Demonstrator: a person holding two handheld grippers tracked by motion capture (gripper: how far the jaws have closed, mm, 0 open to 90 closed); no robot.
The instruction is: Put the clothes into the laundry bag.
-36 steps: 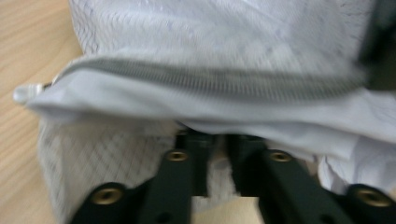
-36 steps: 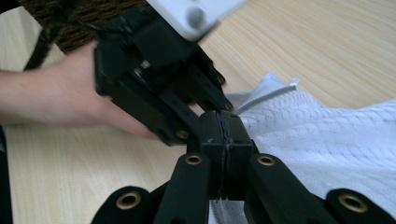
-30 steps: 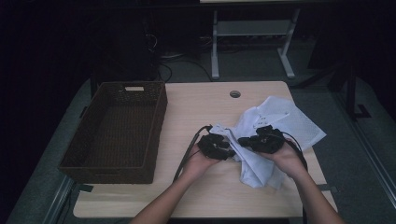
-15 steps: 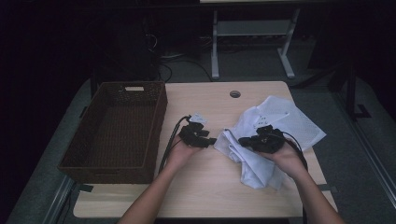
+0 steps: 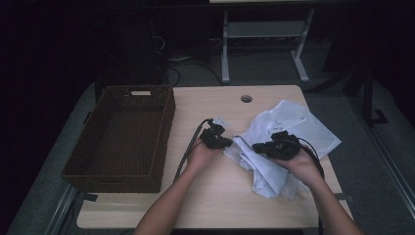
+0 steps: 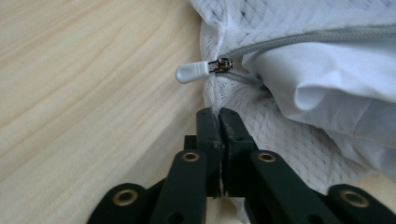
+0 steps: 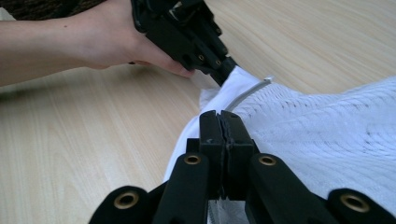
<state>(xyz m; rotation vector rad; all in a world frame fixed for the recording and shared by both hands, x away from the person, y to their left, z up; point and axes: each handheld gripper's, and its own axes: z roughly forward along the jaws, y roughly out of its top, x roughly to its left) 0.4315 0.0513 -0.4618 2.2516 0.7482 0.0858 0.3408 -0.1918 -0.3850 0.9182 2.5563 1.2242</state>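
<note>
A crumpled white mesh cloth [image 5: 293,128] with a grey zipper [image 6: 303,37] and a white zipper pull [image 6: 191,72] lies on the right half of the wooden table [image 5: 220,196]. My left gripper [image 5: 216,139] is at the cloth's left edge, jaws shut on the mesh [image 6: 280,140] just below the pull. My right gripper [image 5: 275,146] sits on the middle of the cloth [image 7: 327,135], shut on a fold of it. In the right gripper view the left gripper [image 7: 226,70] pinches the cloth's corner a short way ahead of my right gripper [image 7: 219,116].
A dark woven basket [image 5: 122,132], empty, stands on the table's left side. A small white scrap [image 5: 220,121] lies just beyond the left gripper. A round cable hole [image 5: 246,98] is near the far edge. A metal stand [image 5: 264,34] is on the floor behind.
The left gripper swung out to the left, then came back right to the cloth's left edge and shut on it. The right gripper stayed on the cloth.
</note>
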